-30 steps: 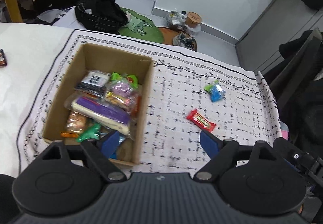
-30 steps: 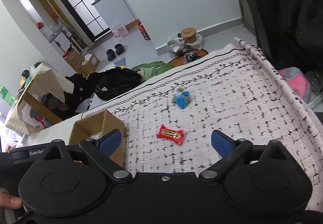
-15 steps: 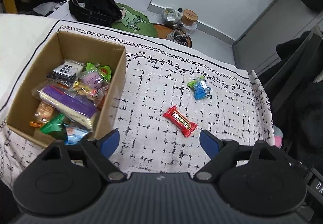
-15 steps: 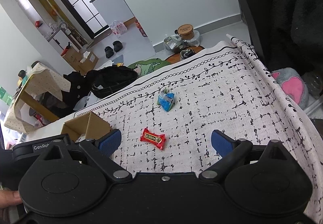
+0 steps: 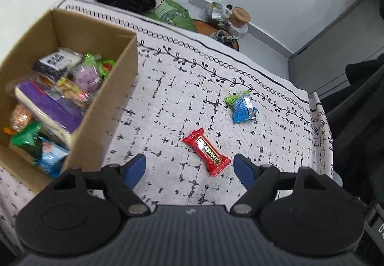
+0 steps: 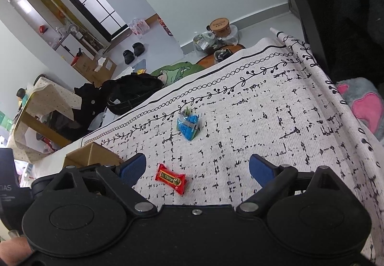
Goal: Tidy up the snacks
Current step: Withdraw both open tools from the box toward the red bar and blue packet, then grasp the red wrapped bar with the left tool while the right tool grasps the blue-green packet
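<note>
The red bar lies flat on the patterned cloth over the surface, its long axis running on a diagonal from upper left to lower right in my left view, with its lower end just ahead of the gap in my left tool. That tool's jaws have just been closing a little, yet they stand wide with nothing between them, and the bar sits nearer the right-hand jaw. Because the bar lies slantwise to the jaw line, I judge I need a roll of the wrist so the pads close across its short width. My right tool is also wide and empty; from it the bar lies low and left of centre, while the blue packet is farther ahead, so I reckon that one suits the right hand. The box, already holding snacks, stands to the bar's left.
</note>
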